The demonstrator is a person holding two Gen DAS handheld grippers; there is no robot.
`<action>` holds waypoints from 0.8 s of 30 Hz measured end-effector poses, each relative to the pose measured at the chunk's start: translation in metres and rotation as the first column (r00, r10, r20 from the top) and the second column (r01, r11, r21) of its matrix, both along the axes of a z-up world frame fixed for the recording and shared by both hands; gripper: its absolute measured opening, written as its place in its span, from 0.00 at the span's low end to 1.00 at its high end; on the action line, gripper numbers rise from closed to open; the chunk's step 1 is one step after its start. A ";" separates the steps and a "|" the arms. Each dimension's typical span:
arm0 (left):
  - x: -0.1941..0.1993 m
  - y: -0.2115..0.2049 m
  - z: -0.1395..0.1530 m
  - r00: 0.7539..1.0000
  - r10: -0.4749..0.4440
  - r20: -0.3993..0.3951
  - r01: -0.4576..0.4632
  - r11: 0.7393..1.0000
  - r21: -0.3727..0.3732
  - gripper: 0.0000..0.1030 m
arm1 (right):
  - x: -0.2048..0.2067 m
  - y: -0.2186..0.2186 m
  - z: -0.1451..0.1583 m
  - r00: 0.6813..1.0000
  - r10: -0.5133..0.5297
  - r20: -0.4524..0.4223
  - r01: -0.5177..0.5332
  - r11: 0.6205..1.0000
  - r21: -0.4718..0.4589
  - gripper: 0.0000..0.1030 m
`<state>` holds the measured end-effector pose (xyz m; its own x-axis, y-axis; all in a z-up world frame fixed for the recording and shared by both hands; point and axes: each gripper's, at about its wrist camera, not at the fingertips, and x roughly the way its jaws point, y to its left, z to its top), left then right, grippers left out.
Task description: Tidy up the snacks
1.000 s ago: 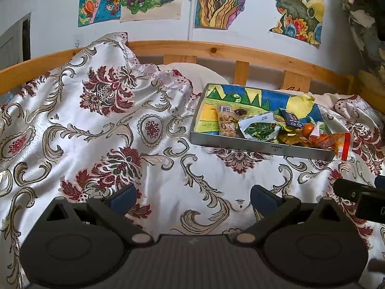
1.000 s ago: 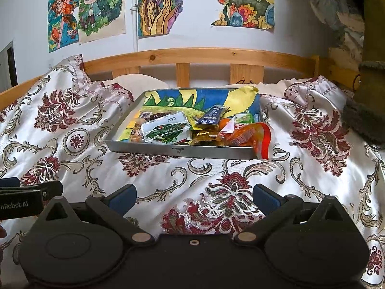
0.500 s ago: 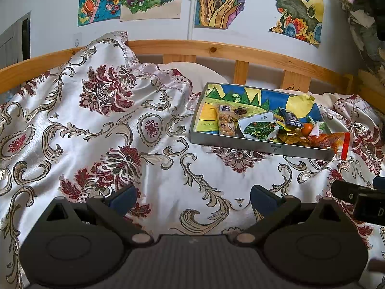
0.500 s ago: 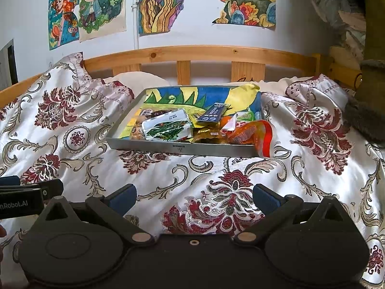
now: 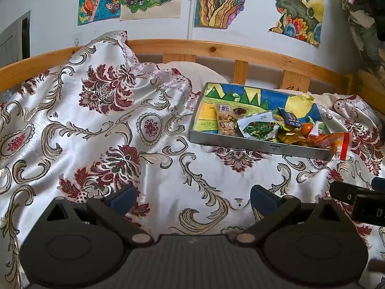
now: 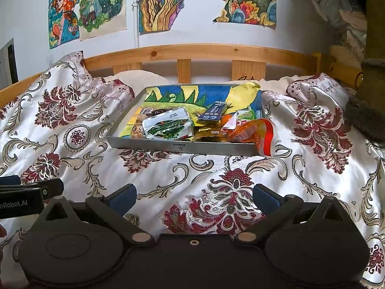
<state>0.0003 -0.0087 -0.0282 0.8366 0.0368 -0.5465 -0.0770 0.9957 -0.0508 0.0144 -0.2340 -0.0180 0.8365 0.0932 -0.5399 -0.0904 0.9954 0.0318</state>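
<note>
A grey metal tray (image 5: pixel 255 144) (image 6: pixel 182 147) lined with a colourful drawing sits on the bed, holding several snack packets. A white packet with green leaves (image 5: pixel 258 127) (image 6: pixel 167 126), a dark blue sachet (image 5: pixel 290 118) (image 6: pixel 213 114), a nut packet (image 5: pixel 225 122), gold wrappers (image 6: pixel 208 132), a small orange fruit (image 5: pixel 306 128) and an orange-red bag (image 5: pixel 335 141) (image 6: pixel 255 134) hanging over the tray's right corner. My left gripper (image 5: pixel 193 196) is open and empty, well short of the tray. My right gripper (image 6: pixel 195 196) is open and empty, in front of the tray.
A white satin bedspread with red floral pattern (image 5: pixel 101 130) (image 6: pixel 312 130) covers the bed. A wooden headboard rail (image 5: pixel 216 48) (image 6: pixel 216 51) runs behind the tray, with posters on the wall above. A dark furry object (image 6: pixel 368 101) lies at the right.
Both grippers have drifted slightly; the tray sits a little higher in the right wrist view. Nothing was grasped or moved.
</note>
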 end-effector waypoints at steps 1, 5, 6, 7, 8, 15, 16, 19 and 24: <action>0.000 0.000 0.000 1.000 0.000 0.000 0.000 1.000 0.000 0.99 | 0.000 0.000 0.000 1.000 0.000 0.000 0.000 1.000 0.000 0.99; 0.000 0.000 0.000 1.000 0.000 -0.001 0.000 1.000 -0.001 0.99 | 0.000 0.001 -0.002 1.000 0.002 -0.004 -0.002 1.000 -0.001 0.99; 0.000 0.000 0.000 1.000 0.001 -0.001 -0.001 1.000 -0.001 0.99 | 0.000 0.001 -0.003 1.000 0.002 -0.005 -0.002 1.000 -0.001 0.99; 0.000 0.000 0.000 1.000 0.001 -0.001 -0.001 1.000 0.000 0.99 | 0.000 0.001 -0.003 1.000 0.002 -0.005 -0.002 1.000 -0.001 0.99; 0.000 0.000 0.000 1.000 0.000 -0.001 0.000 1.000 -0.001 0.99 | 0.000 0.001 -0.003 1.000 0.002 -0.005 -0.002 1.000 -0.001 0.99; 0.000 0.001 0.001 1.000 0.000 -0.002 0.000 1.000 -0.001 0.99 | 0.000 0.001 -0.003 1.000 0.003 -0.008 -0.003 1.000 -0.001 0.99; 0.000 0.001 0.001 1.000 0.001 -0.002 -0.001 1.000 -0.001 0.99 | 0.000 0.001 -0.003 1.000 0.003 -0.008 -0.003 1.000 -0.001 0.99; -0.001 0.000 0.002 1.000 0.004 0.000 -0.004 1.000 0.003 0.99 | 0.000 0.001 -0.003 1.000 0.003 -0.009 -0.003 1.000 -0.001 0.99; -0.001 -0.006 -0.002 1.000 0.017 -0.019 -0.016 0.999 0.038 0.99 | 0.000 0.001 -0.004 1.000 0.004 -0.012 -0.004 1.000 -0.001 0.99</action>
